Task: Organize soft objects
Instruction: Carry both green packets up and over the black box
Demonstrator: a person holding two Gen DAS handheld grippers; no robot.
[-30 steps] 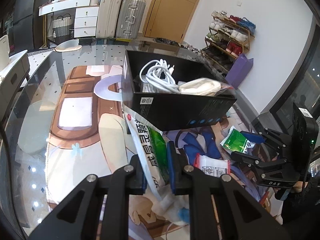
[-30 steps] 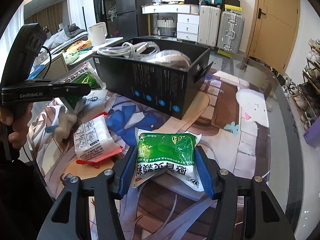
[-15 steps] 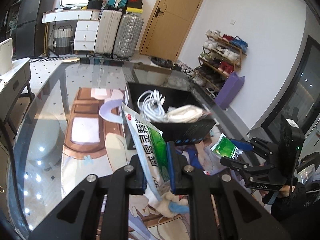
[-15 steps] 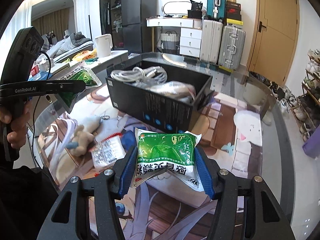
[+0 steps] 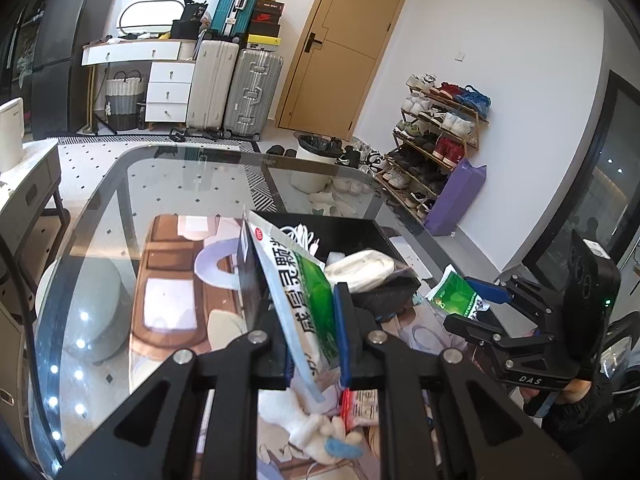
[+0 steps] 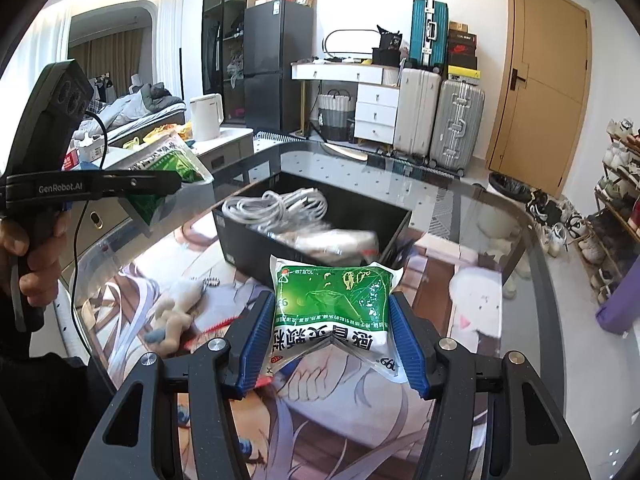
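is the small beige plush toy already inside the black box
No, the small beige plush toy lies on the printed table mat outside the black cardboard box, which holds white cables.

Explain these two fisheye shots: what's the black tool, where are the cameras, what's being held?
No robot: a person holds a handheld two-finger tool in each hand, with a camera on each looking along its jaws. In the left view, the left gripper is shut on a green-and-white packet held edge-on; the right gripper shows at the side. In the right view, that gripper is shut on a second packet, held flat. Below, on the glass table, sit a black box holding white cables, and a small plush toy.
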